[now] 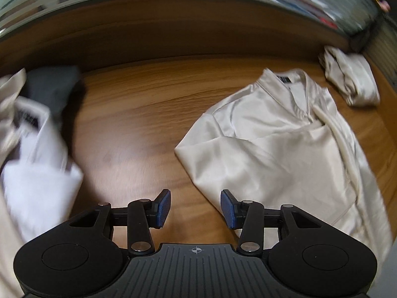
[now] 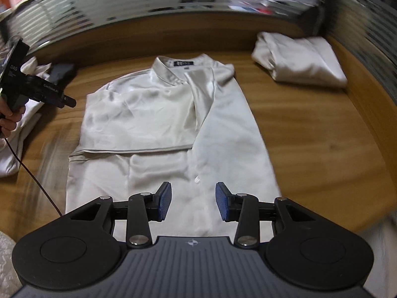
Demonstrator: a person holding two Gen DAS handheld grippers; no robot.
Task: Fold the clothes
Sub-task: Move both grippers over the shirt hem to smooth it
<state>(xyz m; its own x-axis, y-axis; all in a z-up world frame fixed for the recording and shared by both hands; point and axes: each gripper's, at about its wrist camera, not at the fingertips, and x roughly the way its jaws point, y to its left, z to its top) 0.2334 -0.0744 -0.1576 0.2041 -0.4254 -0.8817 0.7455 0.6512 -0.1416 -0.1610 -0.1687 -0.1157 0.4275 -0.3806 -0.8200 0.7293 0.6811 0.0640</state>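
Note:
A cream satin shirt [image 2: 173,124] lies flat on the wooden table [image 2: 310,129], collar at the far end, with its left side and sleeve folded across the chest. My right gripper [image 2: 194,204] hovers open above the shirt's lower part, nothing between its blue pads. In the left wrist view the same shirt [image 1: 285,149] lies to the right. My left gripper [image 1: 196,208] stands open over bare wood just left of the shirt's edge. The left gripper's body [image 2: 32,87], held in a hand, shows at the far left of the right wrist view.
A folded cream garment [image 2: 302,59] rests at the back right corner. On the left lies a loose pile of pale clothes [image 1: 29,149] with a dark garment [image 1: 54,87] behind it. A raised wooden rim and striped glass panels bound the table. A thin cable [image 2: 32,171] trails at the left.

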